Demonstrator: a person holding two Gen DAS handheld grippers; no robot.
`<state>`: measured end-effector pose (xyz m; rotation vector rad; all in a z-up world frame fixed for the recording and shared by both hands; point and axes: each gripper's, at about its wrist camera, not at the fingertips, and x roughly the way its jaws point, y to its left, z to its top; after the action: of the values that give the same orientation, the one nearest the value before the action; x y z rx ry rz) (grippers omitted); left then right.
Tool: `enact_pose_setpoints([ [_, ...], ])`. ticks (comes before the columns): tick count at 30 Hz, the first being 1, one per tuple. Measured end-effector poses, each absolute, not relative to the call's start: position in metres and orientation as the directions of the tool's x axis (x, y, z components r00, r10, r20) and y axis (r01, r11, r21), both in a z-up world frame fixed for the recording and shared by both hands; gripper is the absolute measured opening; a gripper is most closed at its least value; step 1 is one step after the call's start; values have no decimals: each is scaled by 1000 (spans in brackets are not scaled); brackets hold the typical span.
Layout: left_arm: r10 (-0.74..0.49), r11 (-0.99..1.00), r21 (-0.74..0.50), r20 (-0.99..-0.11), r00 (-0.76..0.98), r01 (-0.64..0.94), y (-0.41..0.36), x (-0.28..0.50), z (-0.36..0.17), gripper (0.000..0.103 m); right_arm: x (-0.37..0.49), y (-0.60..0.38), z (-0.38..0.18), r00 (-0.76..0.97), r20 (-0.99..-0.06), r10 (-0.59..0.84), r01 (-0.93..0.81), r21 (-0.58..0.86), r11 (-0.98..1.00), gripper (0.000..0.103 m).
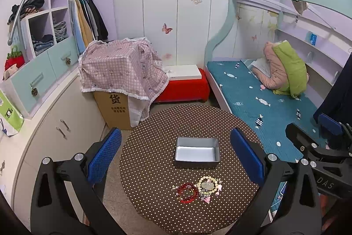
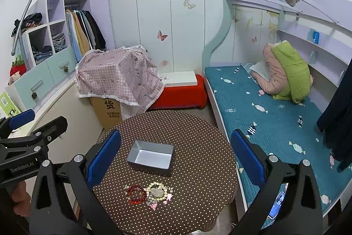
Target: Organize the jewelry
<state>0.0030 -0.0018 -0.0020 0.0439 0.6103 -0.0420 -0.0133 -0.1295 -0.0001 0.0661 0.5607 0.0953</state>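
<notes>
Two hand-held grippers, left [image 1: 176, 158] and right [image 2: 176, 160], hover spread apart, empty (nothing picked yet). Next: descend onto red bracelet [image 1: 187, 192], carry to tin [image 1: 197, 153].

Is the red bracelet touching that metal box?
Apart. In the left wrist view, bare dotted cloth shows between the red bracelet and the box; the right wrist view shows the same gap.
</notes>
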Motion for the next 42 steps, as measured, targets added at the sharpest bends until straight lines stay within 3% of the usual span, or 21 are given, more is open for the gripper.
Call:
enact_pose_setpoints([
  [23, -32, 998, 19, -618, 785, 56, 6, 9, -24, 98, -8, -122, -11, 816, -571, 95, -56, 84, 995, 96],
  [42, -92, 994, -41, -829, 552, 104, 49, 34, -112, 98, 8, -110, -89, 636, -770, 57, 16, 87, 996, 96],
])
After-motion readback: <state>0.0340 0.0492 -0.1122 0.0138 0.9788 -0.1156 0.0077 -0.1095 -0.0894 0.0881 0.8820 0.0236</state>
